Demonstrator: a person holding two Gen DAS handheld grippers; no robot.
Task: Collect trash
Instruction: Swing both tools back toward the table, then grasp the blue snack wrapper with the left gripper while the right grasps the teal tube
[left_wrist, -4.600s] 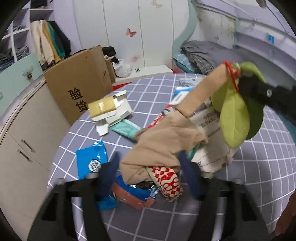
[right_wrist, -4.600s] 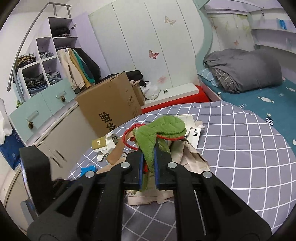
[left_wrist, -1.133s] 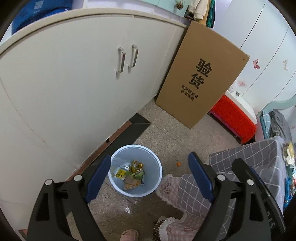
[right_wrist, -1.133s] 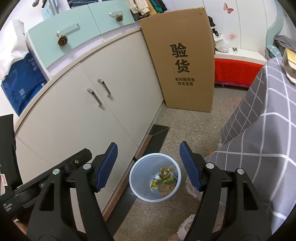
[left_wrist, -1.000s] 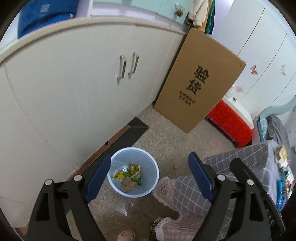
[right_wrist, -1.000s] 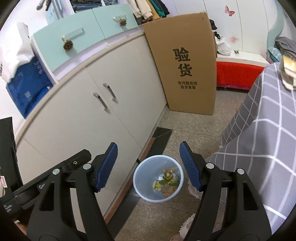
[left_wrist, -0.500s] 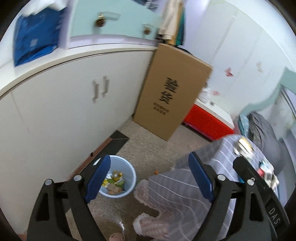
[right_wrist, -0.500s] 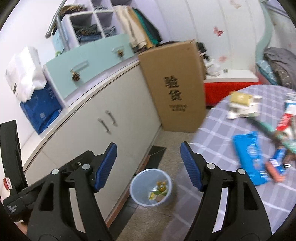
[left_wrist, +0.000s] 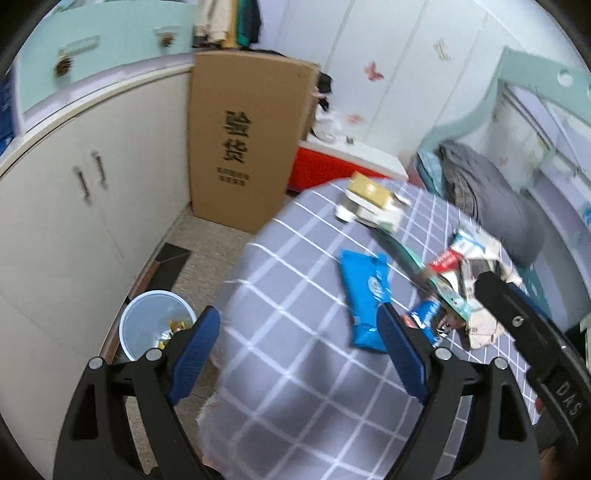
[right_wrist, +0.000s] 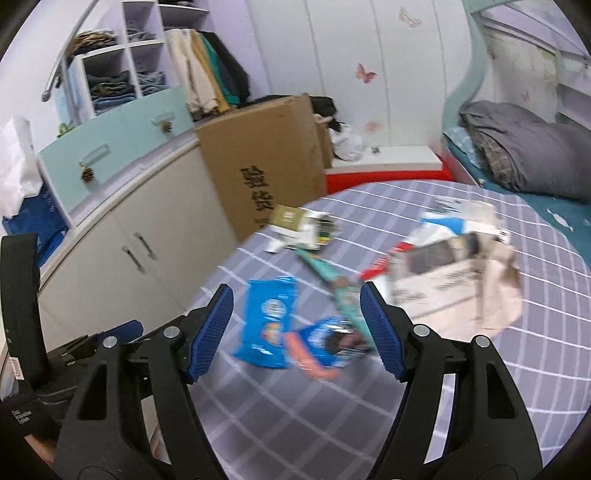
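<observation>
Both grippers hang over a round table (left_wrist: 295, 406) with a grey checked cloth, each with its blue-padded jaws spread wide and nothing between them. In the left wrist view the left gripper (left_wrist: 299, 343) fills the bottom of the frame; in the right wrist view the right gripper (right_wrist: 295, 325) does the same.

Trash lies scattered across the table's far half: a blue packet (left_wrist: 365, 295) at centre, a small blue wrapper (left_wrist: 424, 317) just beside it, a teal strip (left_wrist: 417, 266) running toward the upper right, a gold-and-white box (left_wrist: 373, 206) near the far edge, and crumpled paper (left_wrist: 480, 266) at right, partly behind the other gripper's black arm. The right wrist view, blurred, shows the same litter, with the blue packet (right_wrist: 269, 317) at centre and the paper (right_wrist: 454, 288) at right.

A pale blue bin (left_wrist: 151, 328) stands on the floor at lower left of the left wrist view, with scraps inside, between white cabinets (left_wrist: 74, 221) and the table. A cardboard carton (left_wrist: 243, 140) leans upright at upper centre.
</observation>
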